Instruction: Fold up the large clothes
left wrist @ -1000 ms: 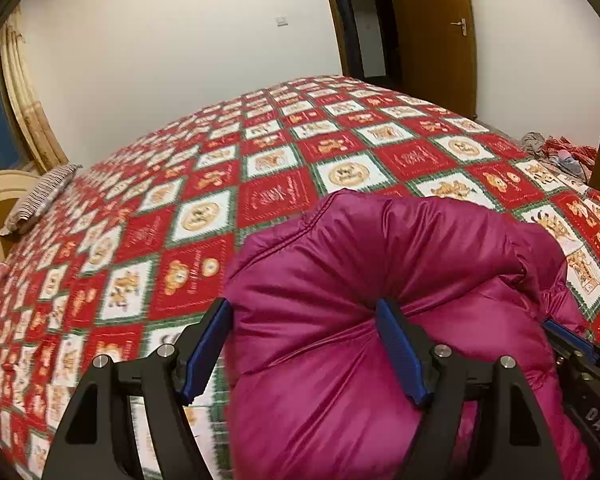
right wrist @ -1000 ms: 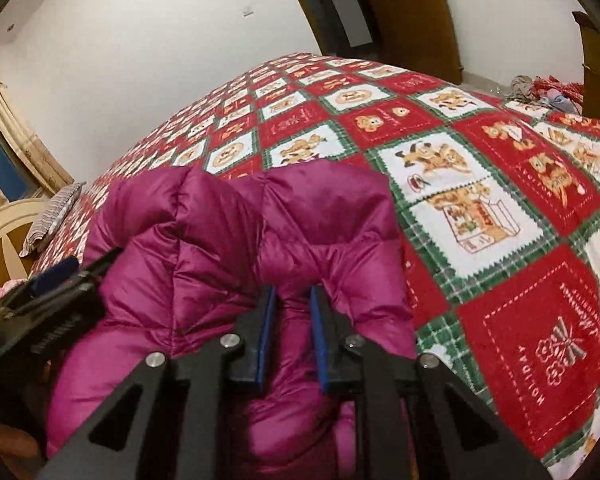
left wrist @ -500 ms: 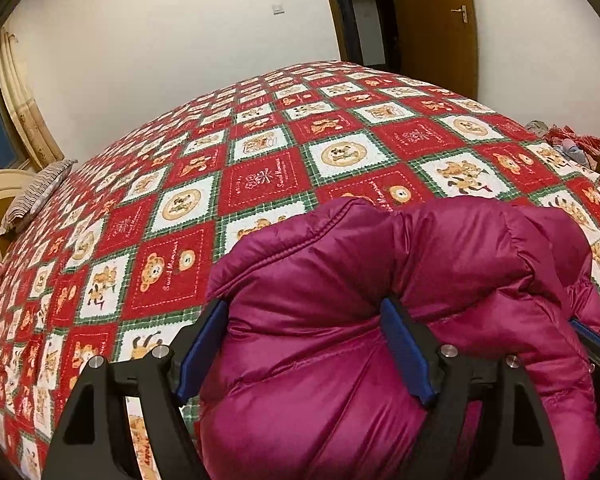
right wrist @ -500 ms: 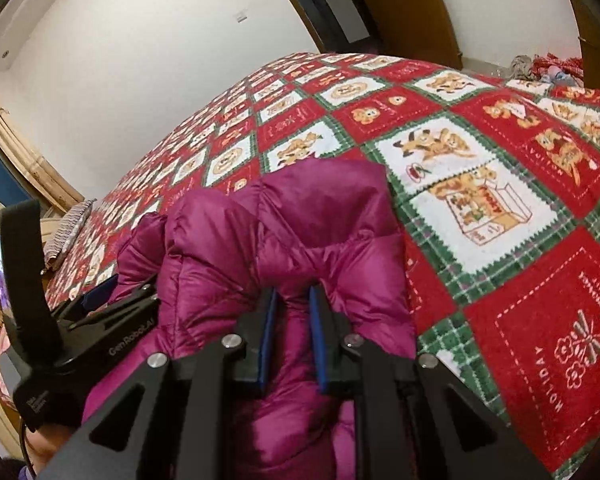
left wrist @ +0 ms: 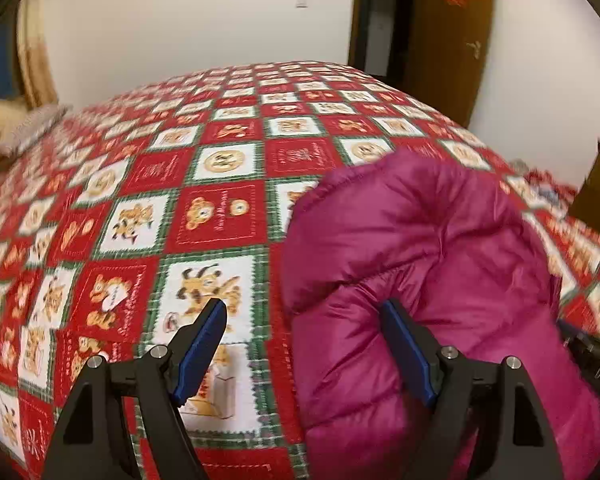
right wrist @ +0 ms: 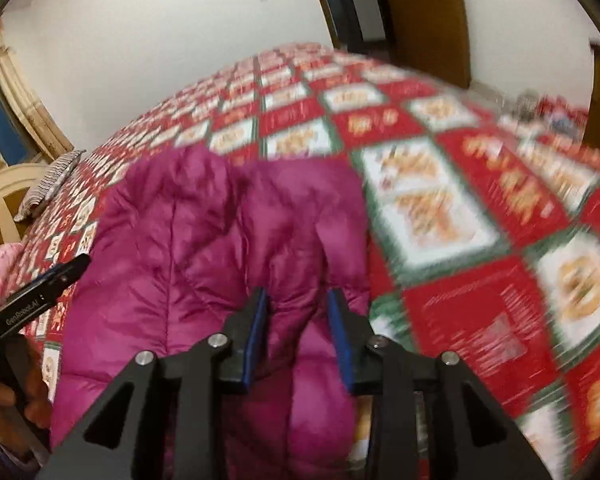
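A wide bed covered by a red, white and green patchwork quilt printed with bears (left wrist: 204, 216) fills the room under plain white walls (left wrist: 188, 24). Beyond its far edge stands a brown wooden door (left wrist: 452, 28) beside a dark doorway. A striped grey pillow (right wrist: 48, 188) lies at the bed's left edge, near beige curtains (left wrist: 34, 64).

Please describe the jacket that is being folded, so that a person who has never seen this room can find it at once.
Look at the large bed with the red, white and green checked cover printed with bears. On its near side lies a puffy quilted jacket, folded into a bundle. It is the only plain magenta thing there; everything around it is patterned.
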Tool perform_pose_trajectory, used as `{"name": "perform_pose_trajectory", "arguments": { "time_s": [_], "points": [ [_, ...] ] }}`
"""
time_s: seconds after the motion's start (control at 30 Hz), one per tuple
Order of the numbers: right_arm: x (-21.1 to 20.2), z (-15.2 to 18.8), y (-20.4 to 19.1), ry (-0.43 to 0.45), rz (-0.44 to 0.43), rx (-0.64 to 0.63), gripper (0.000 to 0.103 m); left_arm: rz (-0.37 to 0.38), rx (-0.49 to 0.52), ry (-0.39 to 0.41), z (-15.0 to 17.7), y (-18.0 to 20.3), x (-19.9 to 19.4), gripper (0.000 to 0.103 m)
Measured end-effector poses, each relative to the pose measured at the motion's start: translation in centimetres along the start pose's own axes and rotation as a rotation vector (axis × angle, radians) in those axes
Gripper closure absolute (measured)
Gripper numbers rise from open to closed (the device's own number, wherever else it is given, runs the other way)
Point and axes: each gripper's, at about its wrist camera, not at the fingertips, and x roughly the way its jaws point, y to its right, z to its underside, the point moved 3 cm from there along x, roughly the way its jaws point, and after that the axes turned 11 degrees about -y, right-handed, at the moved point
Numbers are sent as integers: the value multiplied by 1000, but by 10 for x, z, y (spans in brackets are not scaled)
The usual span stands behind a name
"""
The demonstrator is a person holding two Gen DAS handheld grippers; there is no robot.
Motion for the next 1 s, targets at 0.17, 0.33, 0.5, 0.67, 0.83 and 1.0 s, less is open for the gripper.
{"name": "perform_pose_trajectory", "arguments": {
  "time_s": [0.17, 0.33, 0.5, 0.67, 0.83, 1.0],
  "points": [
    [-15, -4, 6, -35, -29, 9, 67, 8, 36, 26, 1, -7, -23, 23],
    [-58, -13, 17, 65, -54, 2, 19, 40, -48, 85, 1, -44, -49, 22],
    [-44, -17, 20, 36, -79, -29, 5, 255, -227, 21, 9, -66, -28, 16],
    [-12, -16, 21, -38, -128, -22, 5, 350, -238, -88, 20, -36, 7, 16],
    [2, -15, 14, -38, -132, -92, 3, 468, -219, -98, 15, -15, 18, 16],
    [9, -11, 10, -41, -142, -140, 3, 493, -149, -92, 8, 6, 29, 15]
  ]
}}
